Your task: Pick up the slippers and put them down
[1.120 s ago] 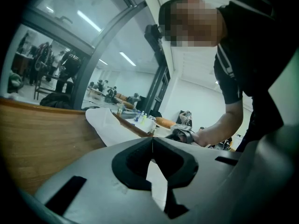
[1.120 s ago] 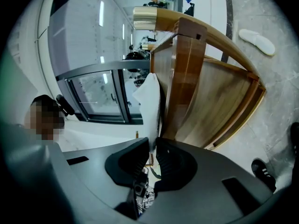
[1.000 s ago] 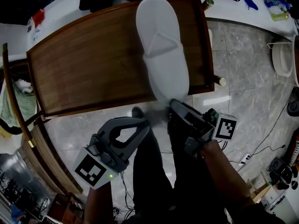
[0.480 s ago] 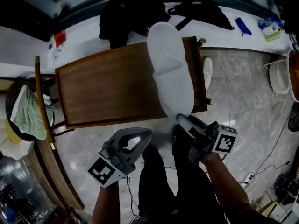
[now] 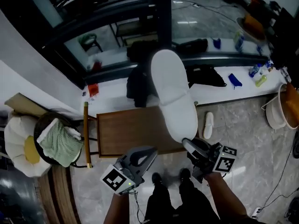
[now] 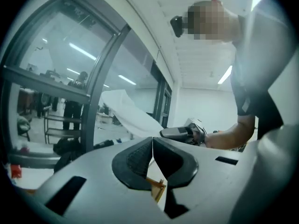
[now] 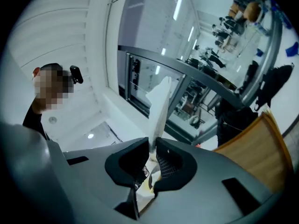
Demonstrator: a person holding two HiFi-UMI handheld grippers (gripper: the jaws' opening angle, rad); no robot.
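We have the wooden desk (image 5: 126, 134) down below us, and over its right end the white slipper (image 5: 175, 94) is up in the air, its heel pinched tight in our right gripper (image 5: 189, 144). Our left gripper (image 5: 150, 152) hovers alongside, jaws pressed together on nothing. A second white slipper (image 5: 208, 125) lies on the floor (image 5: 243, 143) just right of the desk.
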